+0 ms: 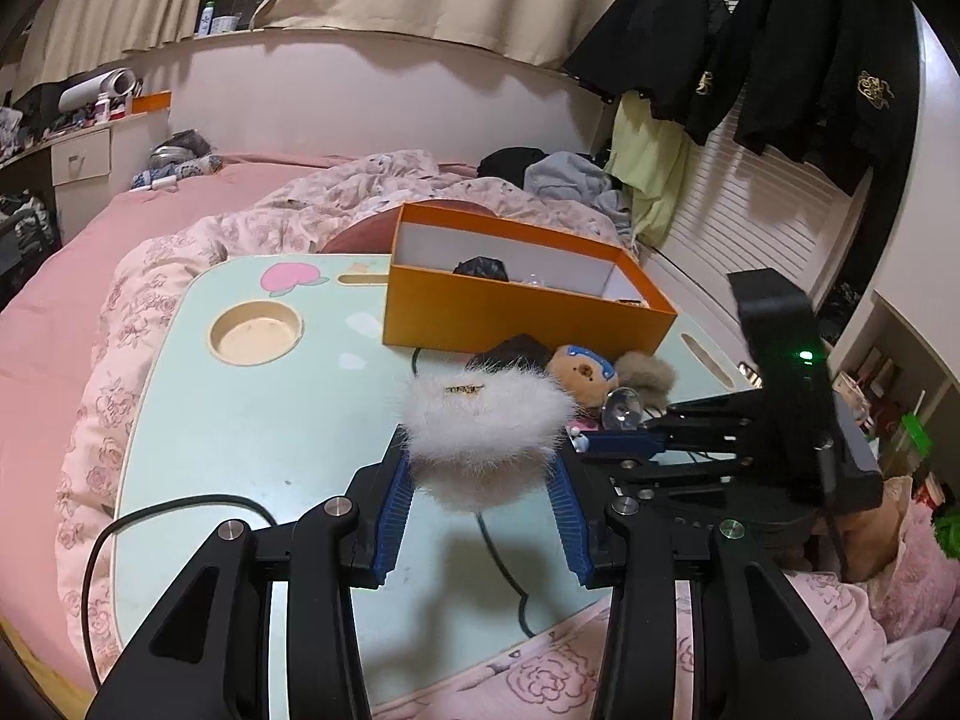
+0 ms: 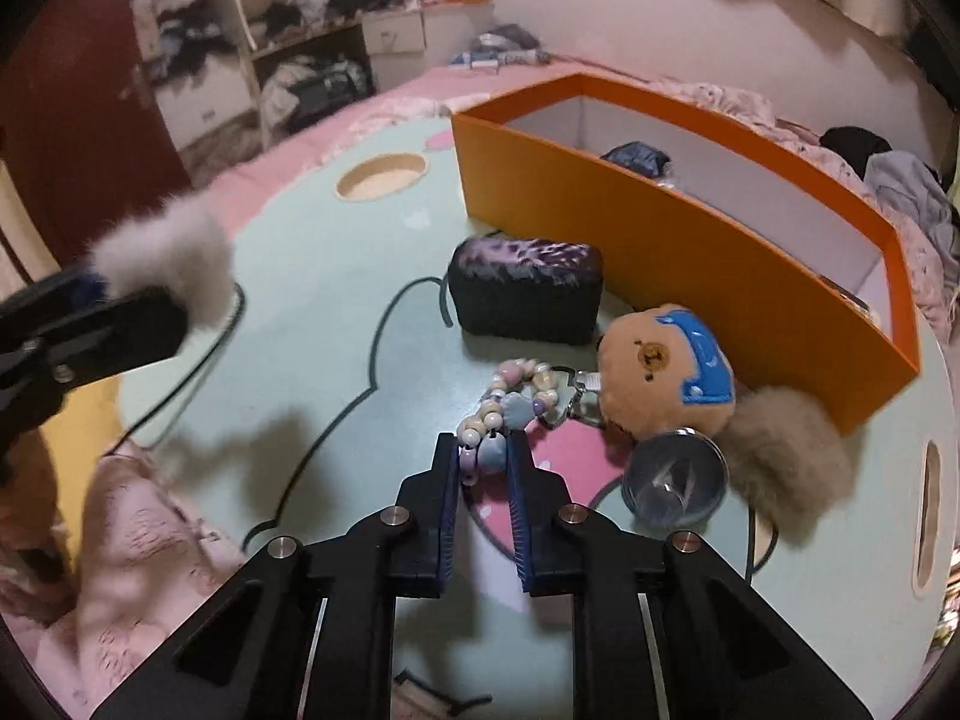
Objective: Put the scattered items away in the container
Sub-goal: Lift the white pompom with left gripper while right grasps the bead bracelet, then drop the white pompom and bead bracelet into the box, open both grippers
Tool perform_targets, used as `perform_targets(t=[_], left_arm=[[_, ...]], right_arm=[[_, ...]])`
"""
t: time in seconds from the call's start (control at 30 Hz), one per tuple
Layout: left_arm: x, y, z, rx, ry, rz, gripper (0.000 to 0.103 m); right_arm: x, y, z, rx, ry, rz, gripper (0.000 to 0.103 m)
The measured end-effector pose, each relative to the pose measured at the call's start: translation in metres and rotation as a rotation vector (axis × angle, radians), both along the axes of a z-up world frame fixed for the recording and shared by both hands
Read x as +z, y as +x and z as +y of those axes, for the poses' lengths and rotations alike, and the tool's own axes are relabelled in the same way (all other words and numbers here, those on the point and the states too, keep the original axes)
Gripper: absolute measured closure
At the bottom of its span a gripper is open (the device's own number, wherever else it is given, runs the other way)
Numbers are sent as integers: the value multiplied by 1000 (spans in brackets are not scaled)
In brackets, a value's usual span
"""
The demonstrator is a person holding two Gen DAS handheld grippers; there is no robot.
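Mint lap table [image 1: 252, 420] sat on the bed, orange box [image 1: 516, 306] at its far side. Left gripper [image 1: 483, 468] clamped the white fluffy pouch [image 1: 486, 420] above the table. Right gripper [image 2: 485, 456] pinched the bead chain [image 2: 510, 402] beside the bear plush [image 2: 660, 378].

one orange box [image 2: 690, 240] stands on one pale green lap table [image 1: 252, 420]. loose on the table: one dark furry pouch [image 2: 528, 291], one bear plush [image 2: 660, 378], one grey-brown pompom [image 2: 786, 468], one clear round ball [image 2: 675, 483] and one bead string [image 2: 510, 408]. one white fluffy pouch [image 1: 486, 426] is off the table. two grippers, the left gripper [image 1: 480, 480] and the right gripper [image 2: 486, 462], are seen. one black cable [image 1: 180, 507] crosses the table. two dark jackets [image 1: 810, 60] hang behind.
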State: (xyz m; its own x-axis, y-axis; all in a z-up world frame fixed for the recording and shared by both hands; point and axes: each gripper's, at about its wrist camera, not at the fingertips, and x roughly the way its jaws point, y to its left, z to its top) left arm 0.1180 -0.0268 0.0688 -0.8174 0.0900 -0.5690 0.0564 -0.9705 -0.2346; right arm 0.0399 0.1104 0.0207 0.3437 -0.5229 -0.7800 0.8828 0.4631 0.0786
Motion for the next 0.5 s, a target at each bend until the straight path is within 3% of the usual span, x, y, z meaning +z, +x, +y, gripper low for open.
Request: perform_targets(t=[0.13, 0.27, 0.5], left_arm=[[6, -3, 4, -15, 5, 6, 59], [29, -18, 12, -47, -26, 40, 59], [70, -99, 24, -100, -95, 33, 59]], right_arm=[[17, -10, 12, -17, -20, -75, 89], [57, -20, 19, -25, -108, -103, 89], [105, -43, -14, -108, -222, -91, 90]])
